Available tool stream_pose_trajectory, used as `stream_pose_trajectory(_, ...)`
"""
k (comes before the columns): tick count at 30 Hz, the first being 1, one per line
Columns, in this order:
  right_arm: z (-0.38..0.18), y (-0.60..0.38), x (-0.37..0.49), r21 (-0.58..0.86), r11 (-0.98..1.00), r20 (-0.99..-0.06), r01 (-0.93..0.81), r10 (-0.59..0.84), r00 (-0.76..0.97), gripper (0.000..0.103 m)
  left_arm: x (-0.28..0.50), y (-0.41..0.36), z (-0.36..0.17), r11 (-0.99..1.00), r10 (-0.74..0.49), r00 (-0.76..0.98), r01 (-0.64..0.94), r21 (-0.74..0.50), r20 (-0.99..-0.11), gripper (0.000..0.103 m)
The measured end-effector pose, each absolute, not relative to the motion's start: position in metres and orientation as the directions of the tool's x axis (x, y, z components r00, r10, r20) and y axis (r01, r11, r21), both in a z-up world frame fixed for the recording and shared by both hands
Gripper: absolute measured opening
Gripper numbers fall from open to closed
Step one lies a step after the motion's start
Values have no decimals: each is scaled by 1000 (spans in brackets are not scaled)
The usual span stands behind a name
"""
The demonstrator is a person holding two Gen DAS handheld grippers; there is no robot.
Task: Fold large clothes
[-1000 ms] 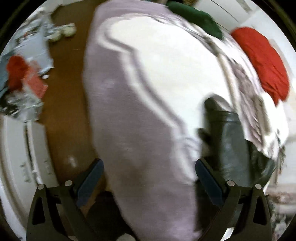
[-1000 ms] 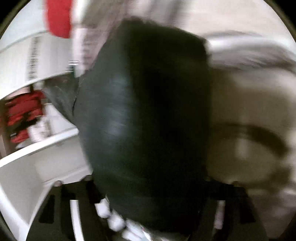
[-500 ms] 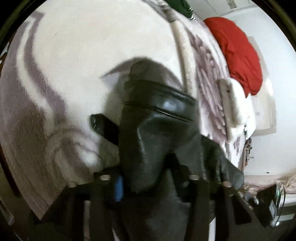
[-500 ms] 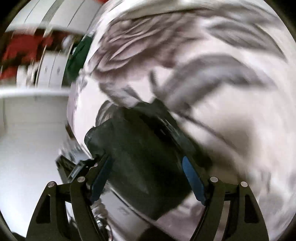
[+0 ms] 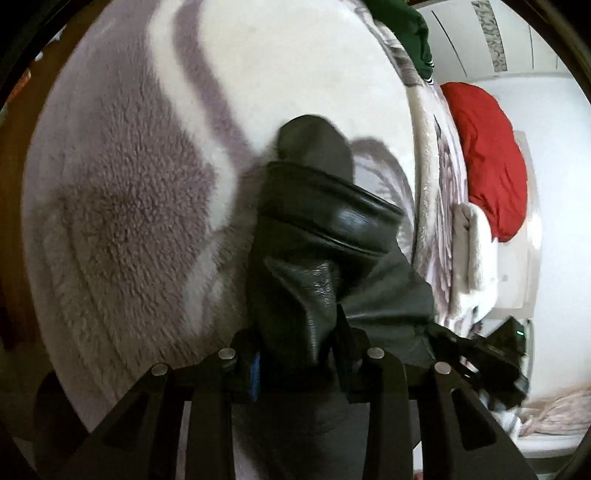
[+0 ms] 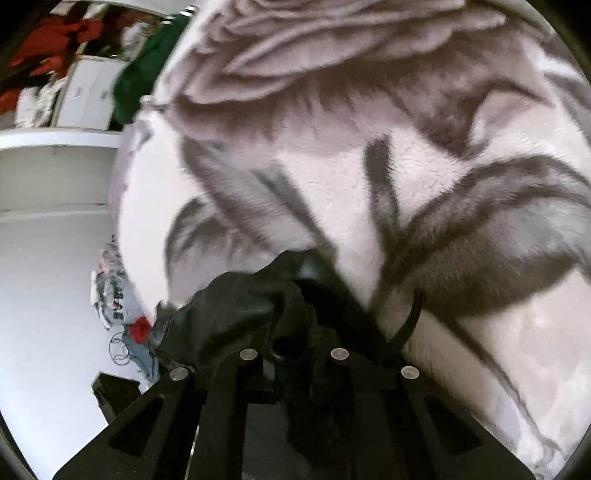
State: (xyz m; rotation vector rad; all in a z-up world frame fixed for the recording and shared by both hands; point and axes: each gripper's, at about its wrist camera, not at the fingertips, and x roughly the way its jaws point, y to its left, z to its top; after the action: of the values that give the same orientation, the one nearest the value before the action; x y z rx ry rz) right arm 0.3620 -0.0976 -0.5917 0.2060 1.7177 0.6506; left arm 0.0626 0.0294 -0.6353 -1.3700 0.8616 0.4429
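Note:
A black leather garment (image 5: 325, 236) lies bunched on a fluffy white and grey-purple blanket (image 5: 122, 206) that covers the bed. My left gripper (image 5: 295, 354) is shut on a fold of the black garment, which hides its fingertips. My right gripper (image 6: 295, 347) is shut on another part of the same black garment (image 6: 236, 310) near the blanket's edge (image 6: 480, 184). The right gripper's black body also shows at the lower right of the left wrist view (image 5: 495, 350).
A red pillow (image 5: 487, 158) and a dark green garment (image 5: 410, 33) lie on the bed further back. The green garment (image 6: 144, 74) also shows in the right wrist view, beside white drawers (image 6: 88, 92). Loose clothes (image 6: 122, 306) lie on the white floor.
Both grippers were open a second ago. The left closed on the black garment first, then the right closed on it. Both now sit lower, close to the blanket.

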Motion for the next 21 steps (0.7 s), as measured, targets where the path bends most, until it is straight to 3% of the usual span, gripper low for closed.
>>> stream_pose_trajectory(8, -605, -90, 364, 503, 829, -848, -246, 418, -325, 8, 61, 32, -618, 237, -230, 616, -715, -657, -754, 37)
stream_pose_trajectory(10, -591, -95, 361, 551, 807, -812, -213, 460, -358, 15, 56, 29, -604, 252, -264, 608, -706, -662, -749, 48)
stream_pose_trajectory(11, -584, -102, 361, 581, 792, -790, -189, 492, -367, 25, 50, 29, -600, 250, -275, 609, -702, -667, -744, 61)
stream_pose_trajectory(12, -572, -113, 361, 612, 773, -768, -166, 529, -361, 51, 44, 27, -597, 244, -283, 614, -697, -674, -737, 66)
stream_pose_trajectory(14, -552, -139, 355, 634, 761, -755, -140, 571, -323, 76, 30, 22, -593, 225, -304, 626, -685, -692, -718, 66)
stream_pose_trajectory(18, -540, -205, 321, 675, 738, -713, -23, 644, -277, 79, 14, 5, -611, 194, -364, 598, -701, -686, -714, 66)
stream_pose_trajectory(21, -563, -244, 284, 701, 707, -661, 91, 692, -289, 83, 19, -8, -632, 147, -403, 620, -683, -716, -674, 67)
